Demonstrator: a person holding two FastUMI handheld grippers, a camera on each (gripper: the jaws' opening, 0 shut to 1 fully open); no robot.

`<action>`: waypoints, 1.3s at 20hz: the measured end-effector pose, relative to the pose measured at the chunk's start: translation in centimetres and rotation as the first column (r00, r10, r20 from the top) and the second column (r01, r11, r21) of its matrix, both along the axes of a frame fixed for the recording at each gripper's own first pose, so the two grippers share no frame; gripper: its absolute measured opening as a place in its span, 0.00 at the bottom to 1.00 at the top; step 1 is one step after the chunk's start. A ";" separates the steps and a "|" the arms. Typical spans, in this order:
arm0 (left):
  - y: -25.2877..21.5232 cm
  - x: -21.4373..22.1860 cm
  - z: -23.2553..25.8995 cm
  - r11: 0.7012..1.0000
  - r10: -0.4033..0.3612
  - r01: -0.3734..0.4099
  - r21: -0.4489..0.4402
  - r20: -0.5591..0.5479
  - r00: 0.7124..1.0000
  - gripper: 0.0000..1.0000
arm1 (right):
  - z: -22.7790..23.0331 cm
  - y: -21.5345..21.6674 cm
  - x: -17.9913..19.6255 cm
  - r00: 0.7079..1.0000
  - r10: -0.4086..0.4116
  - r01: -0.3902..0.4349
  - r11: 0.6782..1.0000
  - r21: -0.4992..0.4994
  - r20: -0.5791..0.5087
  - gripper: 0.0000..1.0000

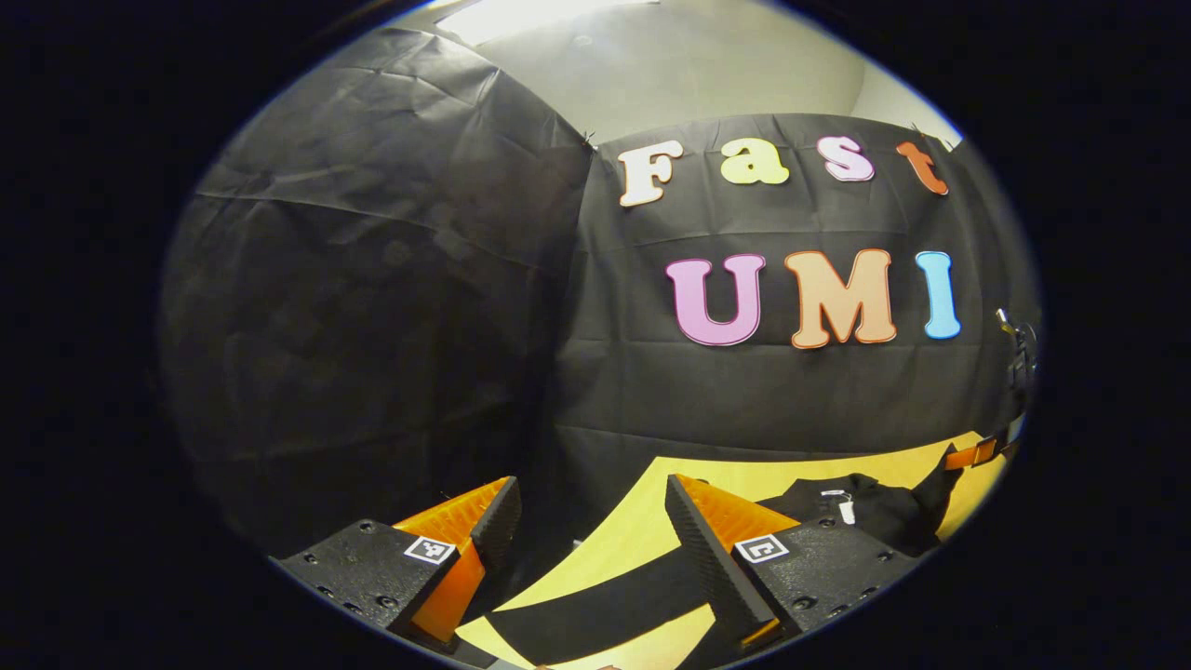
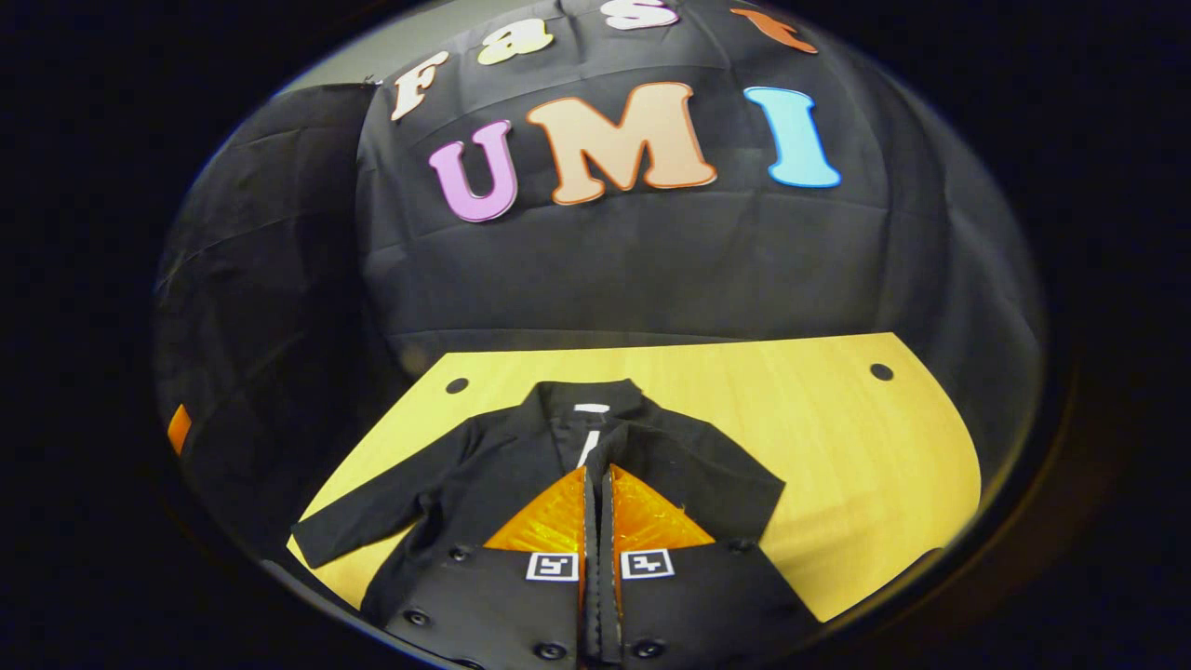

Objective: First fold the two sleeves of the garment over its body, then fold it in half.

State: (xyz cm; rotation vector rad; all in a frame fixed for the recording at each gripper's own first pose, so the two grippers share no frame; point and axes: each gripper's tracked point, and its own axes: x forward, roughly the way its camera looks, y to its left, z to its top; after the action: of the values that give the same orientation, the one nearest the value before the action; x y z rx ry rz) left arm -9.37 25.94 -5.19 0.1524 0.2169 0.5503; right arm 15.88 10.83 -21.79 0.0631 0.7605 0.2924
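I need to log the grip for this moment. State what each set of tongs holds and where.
Left tongs: open, holding nothing. Right tongs: closed over the jacket; a pinch of cloth cannot be told.

No readable text shows; the garment's (image 2: 558, 456) white neck label (image 2: 592, 408) is illegible.

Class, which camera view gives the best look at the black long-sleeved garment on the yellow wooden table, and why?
The right gripper view: the black long-sleeved garment lies spread on the yellow wooden table, collar and one outstretched sleeve visible, the right gripper over it. The left gripper view catches just a crumpled part near the edge, beyond the left gripper.
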 end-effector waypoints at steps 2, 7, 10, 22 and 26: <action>1.4 -0.3 0.0 1.000 0.010 -0.010 0.004 -0.001 1.000 0.93 | -0.3 2.3 0.5 1.000 0.022 -0.022 1.000 0.009 -0.007 0.02; 4.3 -0.5 -1.2 1.000 0.019 -0.019 -0.008 -0.023 1.000 0.93 | -1.7 7.9 1.4 0.996 0.071 -0.070 0.997 0.015 -0.046 0.02; 6.2 -0.8 -1.9 0.999 0.030 -0.030 -0.010 -0.041 0.999 0.93 | -3.0 10.9 1.4 0.991 0.100 -0.098 0.995 0.019 -0.087 0.02; 10.3 -2.0 -7.4 0.995 0.048 -0.062 -0.080 -0.169 0.984 0.94 | -2.9 17.1 3.5 0.992 0.114 -0.109 0.989 0.099 -0.045 0.92; 10.3 -2.4 -11.0 0.991 0.038 -0.069 -0.117 -0.245 0.969 0.93 | -2.9 15.2 3.3 0.995 0.084 -0.080 0.995 0.065 -0.052 0.98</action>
State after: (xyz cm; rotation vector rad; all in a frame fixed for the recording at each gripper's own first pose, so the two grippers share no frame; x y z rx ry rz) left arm -11.77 36.29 -16.20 0.0922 0.4937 0.5698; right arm 19.15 26.07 -24.66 0.0995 0.8090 0.3942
